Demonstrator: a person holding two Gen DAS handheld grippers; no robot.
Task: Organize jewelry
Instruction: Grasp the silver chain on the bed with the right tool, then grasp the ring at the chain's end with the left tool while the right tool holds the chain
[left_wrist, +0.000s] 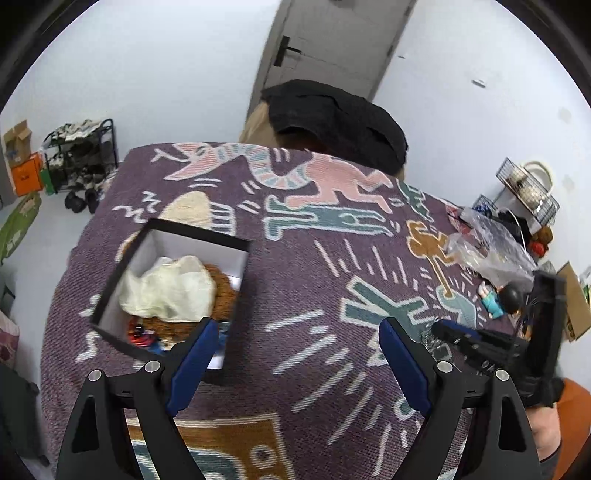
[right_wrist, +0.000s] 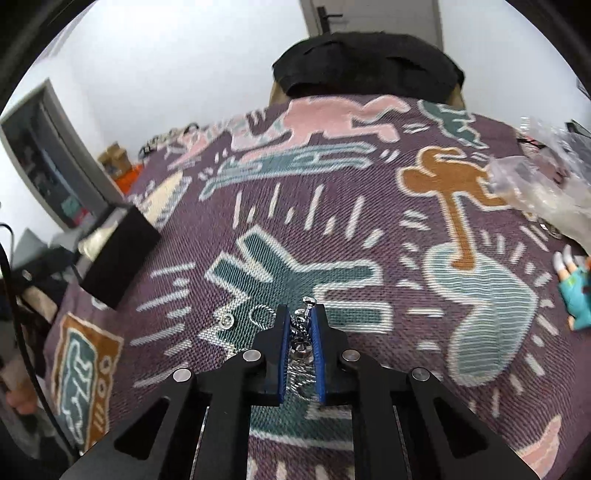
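A silver chain (right_wrist: 303, 326) with a clasp lies on the patterned purple cloth (right_wrist: 332, 229). My right gripper (right_wrist: 300, 314) is shut on it, blue pads pressing the links from both sides. A small ring (right_wrist: 226, 320) and a thin loop of chain trail to the left on the cloth. In the left wrist view my left gripper (left_wrist: 299, 325) stands open and empty above the cloth. To its left is a black box (left_wrist: 177, 229) with white inner walls. The right gripper (left_wrist: 441, 328) shows low at the right, its tips on the cloth.
The box holds a cream cloth (left_wrist: 173, 288), a brown woven piece (left_wrist: 225, 295) and red items (left_wrist: 136, 334). Clear plastic bags (left_wrist: 491, 247) and a small figurine (left_wrist: 498, 295) lie at the right edge. A black cloth-draped chair (left_wrist: 340, 118) stands behind the table.
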